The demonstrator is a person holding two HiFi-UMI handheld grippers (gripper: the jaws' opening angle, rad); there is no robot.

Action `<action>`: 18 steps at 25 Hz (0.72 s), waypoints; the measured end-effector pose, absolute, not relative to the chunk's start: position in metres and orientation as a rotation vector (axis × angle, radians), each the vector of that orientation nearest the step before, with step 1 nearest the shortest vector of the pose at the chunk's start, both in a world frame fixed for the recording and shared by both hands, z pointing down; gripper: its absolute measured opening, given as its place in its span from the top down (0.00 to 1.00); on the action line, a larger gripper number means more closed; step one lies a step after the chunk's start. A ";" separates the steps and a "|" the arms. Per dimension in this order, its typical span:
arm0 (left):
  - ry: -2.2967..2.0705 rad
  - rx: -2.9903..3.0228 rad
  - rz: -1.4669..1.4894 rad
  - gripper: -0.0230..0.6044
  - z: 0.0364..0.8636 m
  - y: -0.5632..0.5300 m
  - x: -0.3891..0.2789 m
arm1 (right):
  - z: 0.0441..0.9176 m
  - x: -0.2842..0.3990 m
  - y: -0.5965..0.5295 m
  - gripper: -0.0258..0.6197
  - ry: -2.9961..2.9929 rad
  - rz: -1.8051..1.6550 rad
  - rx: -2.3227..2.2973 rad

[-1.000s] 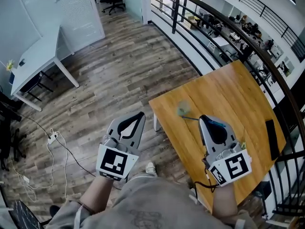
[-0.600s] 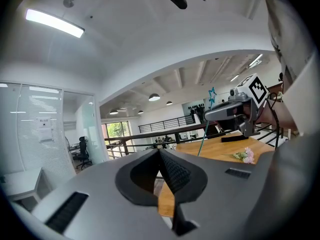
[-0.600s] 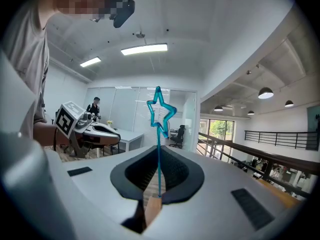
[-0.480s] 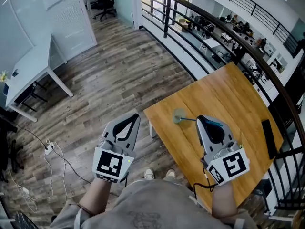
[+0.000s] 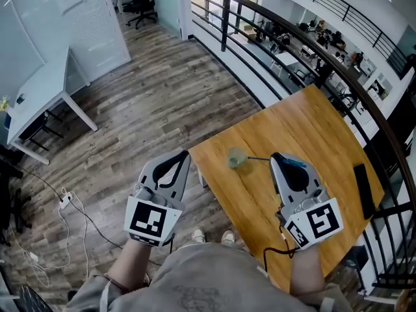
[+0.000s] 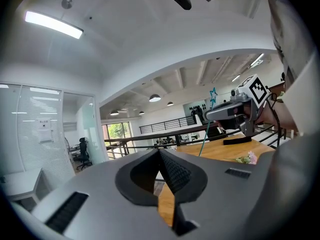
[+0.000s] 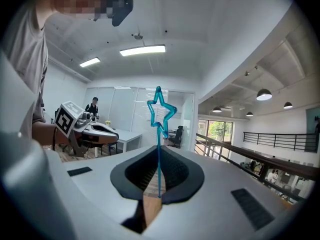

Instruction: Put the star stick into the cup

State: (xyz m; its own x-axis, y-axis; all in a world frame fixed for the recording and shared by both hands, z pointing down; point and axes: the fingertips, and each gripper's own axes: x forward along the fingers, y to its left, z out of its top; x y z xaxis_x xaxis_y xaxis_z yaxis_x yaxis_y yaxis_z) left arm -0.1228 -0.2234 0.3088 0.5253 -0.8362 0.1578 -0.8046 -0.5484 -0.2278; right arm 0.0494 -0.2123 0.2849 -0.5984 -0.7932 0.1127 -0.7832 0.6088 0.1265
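**Star stick pinched in the right gripper, cup close by on the table**

In the head view the right gripper (image 5: 277,158) sits at centre right of the frame, over a wooden table (image 5: 318,122) that fills the right half. Its jaws are nearly together and clamp the blue star stick (image 7: 160,111). In the right gripper view the thin shaft rises straight up from between the jaws, with the outlined star at its top, in the upper middle of the frame. In the left gripper view the same stick leans a little. Its star is above the right gripper at upper right, and its thin end slants down towards the tabletop.

The cup (image 5: 235,158), pale green and translucent, stands on the table near its left edge, just left of the right gripper's tips. From above, the shaft runs from those tips towards the cup's right rim. Whether the end touches the rim or hangs above it cannot be told.

The left gripper (image 5: 184,155) is at lower left centre, over the wood-plank floor (image 5: 162,96) and clear of the table. Its jaws are closed tip to tip with nothing between them.

A flat black object (image 5: 361,188) lies near the table's right edge, and a small sprig of flowers (image 6: 246,158) rests on the tabletop. A white desk (image 5: 39,90) stands at upper left, and a dark railing (image 5: 273,12) crosses the top.
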 end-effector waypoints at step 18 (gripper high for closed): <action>1.398 -2.639 -0.456 0.94 0.347 -0.305 -0.093 | 0.360 0.023 -0.310 0.90 -2.632 0.078 1.182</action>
